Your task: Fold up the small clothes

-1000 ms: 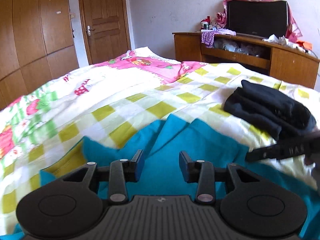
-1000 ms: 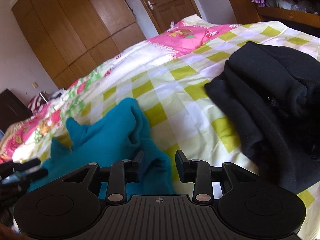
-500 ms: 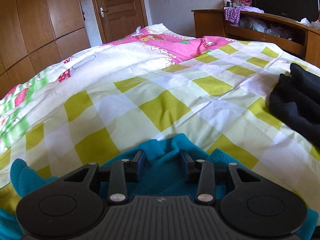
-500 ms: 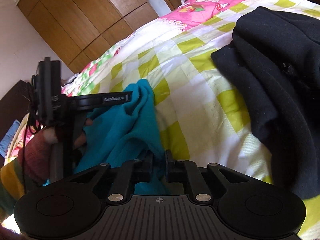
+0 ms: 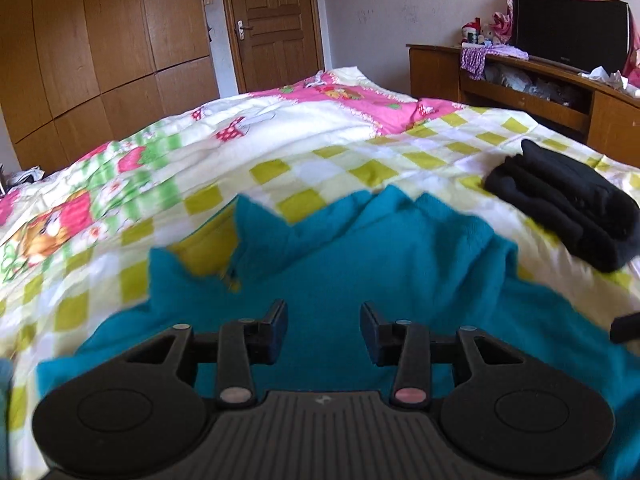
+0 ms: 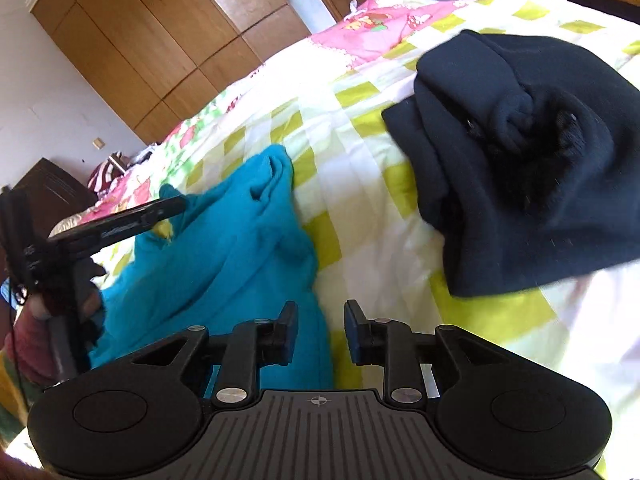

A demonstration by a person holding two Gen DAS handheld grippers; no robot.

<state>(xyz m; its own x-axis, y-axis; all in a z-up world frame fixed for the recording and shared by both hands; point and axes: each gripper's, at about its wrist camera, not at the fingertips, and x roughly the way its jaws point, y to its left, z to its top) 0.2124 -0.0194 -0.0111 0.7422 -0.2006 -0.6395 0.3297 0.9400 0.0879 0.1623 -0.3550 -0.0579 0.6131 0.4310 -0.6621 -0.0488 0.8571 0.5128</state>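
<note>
A teal fleece garment (image 5: 360, 256) lies rumpled on the checked bedspread (image 5: 304, 168). My left gripper (image 5: 323, 330) hovers over it, open and empty. In the right wrist view the teal garment (image 6: 224, 248) lies to the left, its right edge under my right gripper (image 6: 320, 330), which is open and empty. The left gripper (image 6: 120, 220) shows there at the far left, held by a hand. A folded black garment (image 5: 568, 208) lies on the bed to the right; it also shows in the right wrist view (image 6: 528, 160).
A wooden wardrobe (image 5: 100, 40) and door (image 5: 272, 24) stand behind the bed. A wooden sideboard (image 5: 528, 92) with a black TV (image 5: 572, 28) and clutter stands at the back right. A dark bedside unit (image 6: 44, 192) stands at the left.
Both grippers let go of the teal garment and opened. The left gripper pulled back and rose, so more of the garment shows. The right gripper's jaws spread apart over the garment's edge.
</note>
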